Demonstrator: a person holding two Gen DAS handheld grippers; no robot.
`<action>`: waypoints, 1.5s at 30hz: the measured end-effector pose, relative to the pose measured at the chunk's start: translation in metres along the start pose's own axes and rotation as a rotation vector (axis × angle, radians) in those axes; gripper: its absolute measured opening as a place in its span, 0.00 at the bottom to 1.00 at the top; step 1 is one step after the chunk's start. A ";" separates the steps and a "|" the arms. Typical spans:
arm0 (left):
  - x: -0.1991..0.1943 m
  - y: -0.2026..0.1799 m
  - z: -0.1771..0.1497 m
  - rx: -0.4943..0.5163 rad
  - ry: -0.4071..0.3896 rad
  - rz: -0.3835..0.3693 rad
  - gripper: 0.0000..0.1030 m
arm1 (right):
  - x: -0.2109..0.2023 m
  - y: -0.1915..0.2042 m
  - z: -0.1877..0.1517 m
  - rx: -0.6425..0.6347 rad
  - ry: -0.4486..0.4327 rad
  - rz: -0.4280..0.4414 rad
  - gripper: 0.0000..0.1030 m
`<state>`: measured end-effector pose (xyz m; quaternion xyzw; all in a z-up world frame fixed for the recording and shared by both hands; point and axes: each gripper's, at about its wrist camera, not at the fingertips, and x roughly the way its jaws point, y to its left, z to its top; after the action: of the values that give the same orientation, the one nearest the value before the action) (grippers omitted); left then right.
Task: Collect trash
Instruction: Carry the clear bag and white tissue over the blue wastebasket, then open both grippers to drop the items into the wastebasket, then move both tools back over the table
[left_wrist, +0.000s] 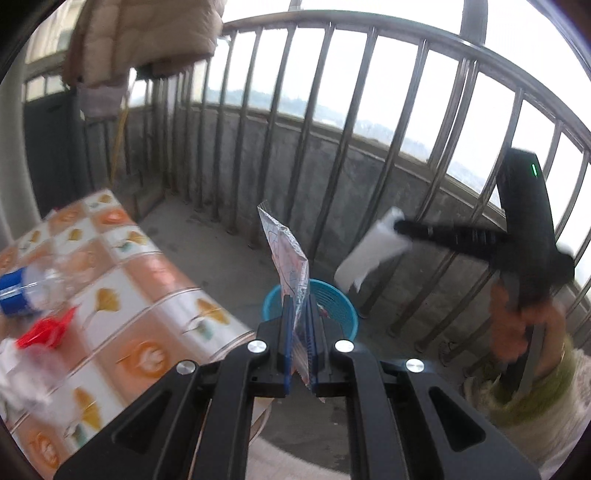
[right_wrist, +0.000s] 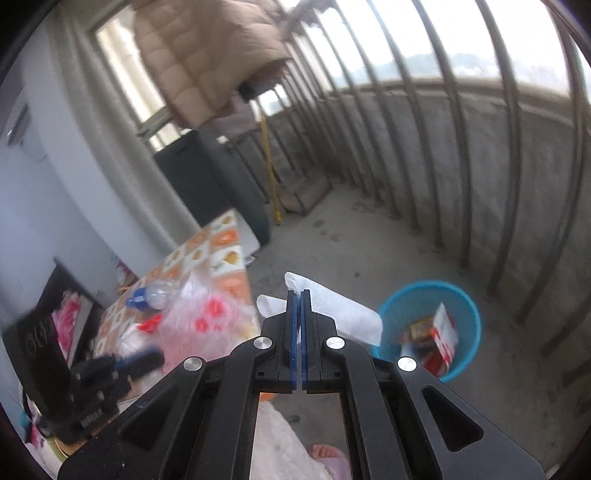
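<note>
My left gripper (left_wrist: 299, 302) is shut on a silvery snack wrapper (left_wrist: 286, 247) that stands up between its blue pads, held above the blue trash basket (left_wrist: 341, 308) on the floor. My right gripper (right_wrist: 299, 295) is shut on a white paper tissue (right_wrist: 340, 314), left of the same basket (right_wrist: 469, 321), which holds a red and white carton (right_wrist: 443, 336) and other wrappers. The right gripper (left_wrist: 400, 225) with its tissue (left_wrist: 369, 254) also shows in the left wrist view, above and right of the basket. The left gripper (right_wrist: 147, 360) shows blurred at the lower left of the right wrist view.
A table with an orange leaf-patterned cloth (left_wrist: 122, 295) stands on the left with a blue-capped plastic bottle (left_wrist: 26, 291), a red scrap (left_wrist: 48, 328) and a clear plastic bag (right_wrist: 207, 314). Metal railing bars (left_wrist: 369, 110) on a low concrete wall line the balcony. A beige jacket (left_wrist: 140, 37) hangs overhead.
</note>
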<state>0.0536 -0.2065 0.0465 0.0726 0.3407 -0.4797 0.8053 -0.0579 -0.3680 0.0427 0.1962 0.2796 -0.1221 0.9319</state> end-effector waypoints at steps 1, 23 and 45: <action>0.014 -0.001 0.007 -0.008 0.028 -0.013 0.06 | 0.004 -0.009 -0.003 0.016 0.007 -0.019 0.00; 0.334 -0.013 0.059 -0.068 0.565 0.005 0.07 | 0.126 -0.147 -0.054 0.318 0.182 -0.083 0.04; 0.226 -0.014 0.083 -0.106 0.389 0.031 0.75 | 0.085 -0.156 -0.062 0.335 0.100 -0.144 0.58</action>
<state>0.1512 -0.4136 -0.0275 0.1267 0.5136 -0.4255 0.7342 -0.0709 -0.4904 -0.0997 0.3340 0.3145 -0.2235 0.8600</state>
